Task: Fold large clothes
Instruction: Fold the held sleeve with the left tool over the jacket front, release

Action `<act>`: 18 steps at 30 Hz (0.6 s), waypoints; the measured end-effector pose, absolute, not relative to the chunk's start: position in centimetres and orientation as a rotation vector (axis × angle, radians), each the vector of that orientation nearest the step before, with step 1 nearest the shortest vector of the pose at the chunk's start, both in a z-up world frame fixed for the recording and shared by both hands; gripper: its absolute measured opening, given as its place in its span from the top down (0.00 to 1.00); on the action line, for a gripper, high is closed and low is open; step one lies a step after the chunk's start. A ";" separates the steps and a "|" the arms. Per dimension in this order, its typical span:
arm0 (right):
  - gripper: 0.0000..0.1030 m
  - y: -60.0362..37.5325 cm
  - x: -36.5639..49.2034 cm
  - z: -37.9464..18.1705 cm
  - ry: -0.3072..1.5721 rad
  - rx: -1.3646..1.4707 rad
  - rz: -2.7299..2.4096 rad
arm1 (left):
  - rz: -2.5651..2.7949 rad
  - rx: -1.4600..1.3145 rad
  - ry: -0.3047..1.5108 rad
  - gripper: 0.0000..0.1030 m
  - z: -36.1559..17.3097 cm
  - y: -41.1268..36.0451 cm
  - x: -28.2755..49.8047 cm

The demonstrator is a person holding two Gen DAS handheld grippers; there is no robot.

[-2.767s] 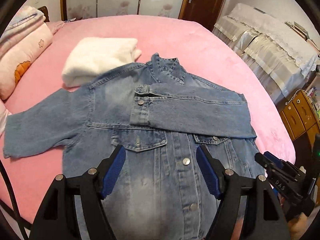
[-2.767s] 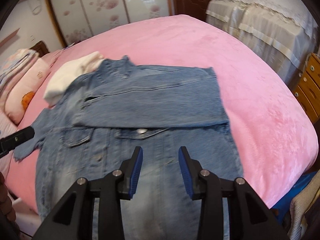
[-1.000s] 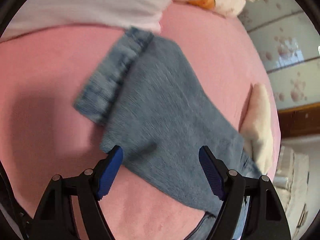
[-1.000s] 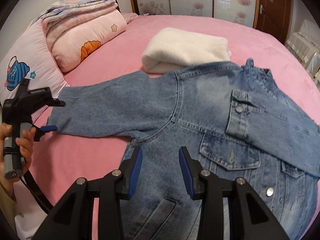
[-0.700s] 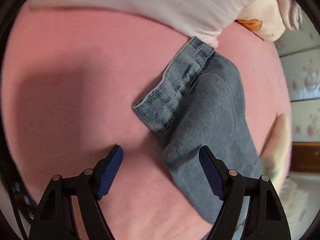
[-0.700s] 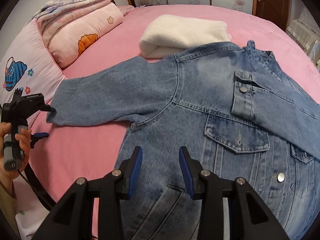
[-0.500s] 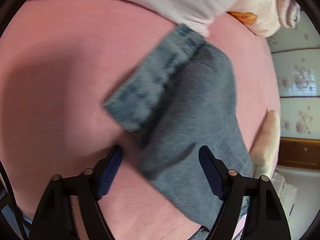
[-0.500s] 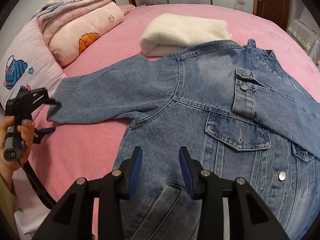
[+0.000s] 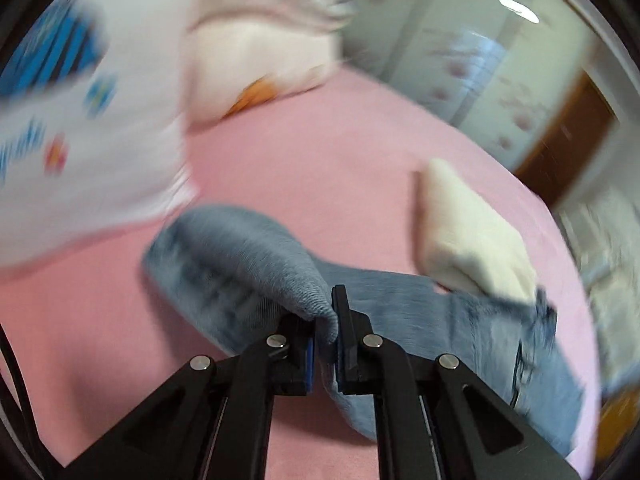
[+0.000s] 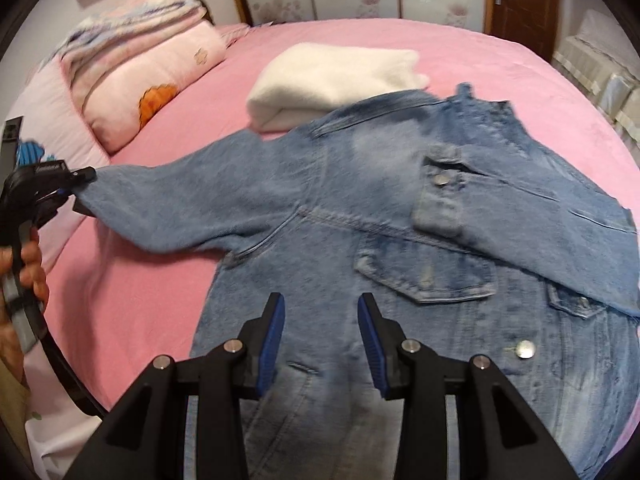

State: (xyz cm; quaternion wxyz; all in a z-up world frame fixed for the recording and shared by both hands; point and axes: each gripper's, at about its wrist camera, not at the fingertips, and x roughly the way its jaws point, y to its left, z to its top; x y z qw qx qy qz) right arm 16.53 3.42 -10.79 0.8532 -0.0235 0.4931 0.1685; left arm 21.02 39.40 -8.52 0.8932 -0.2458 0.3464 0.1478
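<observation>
The bed (image 10: 360,36) fills both views, its pink cover bare to the far side and along the near left. On it the jacket (image 10: 400,240) lies front up and spread flat, collar far, hem near, most of it right of centre. Its right-hand sleeve is already folded across the chest, the cuff (image 10: 438,200) resting above the pocket, which suggests the sleeves are being brought in first to make a tidy rectangle. The other sleeve (image 10: 192,208) stretches out to the left, its end raised off the cover. A folded white garment (image 10: 332,80) sits just beyond the shoulder, its near edge under the denim, and pillows (image 10: 132,80) crowd the far left.

The left gripper (image 9: 325,336) has just closed, and its jaws pinch the sleeve end, the cloth bunched between the pads. Held there, the sleeve can probably be swung rightward over the chest to meet the first one. The right gripper (image 10: 321,340) hovers part open above the lower front, holding nothing, likely ready to steady the body.

Open room lies across the jacket itself and the pink cover near left; the pillows are close beside the left gripper, so the swing should go away from them.
</observation>
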 end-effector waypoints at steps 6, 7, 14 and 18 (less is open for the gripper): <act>0.63 -2.7 16.8 -9.3 1.004 0.020 0.263 | 0.098 -0.345 0.681 0.95 -4.2 26.2 22.8; 0.63 -4.0 16.8 -9.1 1.001 0.036 0.243 | 0.054 -0.309 0.672 0.95 -3.5 23.1 23.1; 0.63 -13.1 16.0 -9.6 1.010 0.126 0.088 | -0.184 -0.145 0.765 0.46 -6.7 6.6 23.7; 0.63 -16.7 15.1 -10.6 1.038 0.156 0.040 | -0.255 -0.095 0.878 0.38 -10.2 2.4 23.5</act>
